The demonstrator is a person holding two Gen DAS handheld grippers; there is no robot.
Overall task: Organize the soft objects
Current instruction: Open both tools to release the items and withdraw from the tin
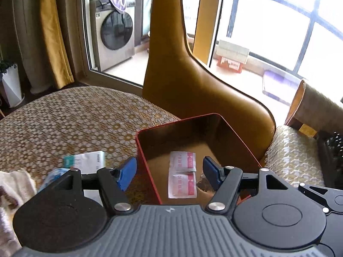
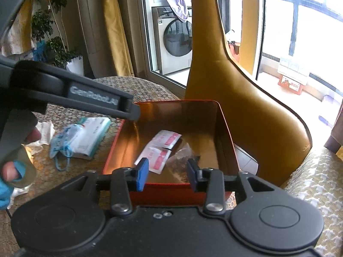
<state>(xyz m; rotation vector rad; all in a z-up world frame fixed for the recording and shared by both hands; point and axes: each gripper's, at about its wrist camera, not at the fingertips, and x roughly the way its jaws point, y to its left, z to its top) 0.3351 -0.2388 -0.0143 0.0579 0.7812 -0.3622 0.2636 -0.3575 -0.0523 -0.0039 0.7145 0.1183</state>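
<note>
A red tin box (image 1: pixel 238 137) (image 2: pixel 226 128) stands open on the patterned table. Inside lie two joined pink-and-white sachets (image 1: pixel 182 176) (image 2: pixel 159 147) and a clear plastic packet (image 2: pixel 182 155). My left gripper (image 1: pixel 169 171) is open and empty, straddling the box's left wall above the sachets. My right gripper (image 2: pixel 167 173) is open and empty over the box's near wall. Left of the box lie a blue face mask (image 2: pixel 62 143) and a white-and-teal packet (image 1: pixel 90 160) (image 2: pixel 94 135).
A yellow leather chair (image 1: pixel 182 75) stands just behind the box. A patterned seat cushion (image 1: pixel 293 156) is to the right. White cloth (image 1: pixel 12 188) lies at the table's left. The left gripper's body (image 2: pixel 64 90) crosses the right wrist view's upper left.
</note>
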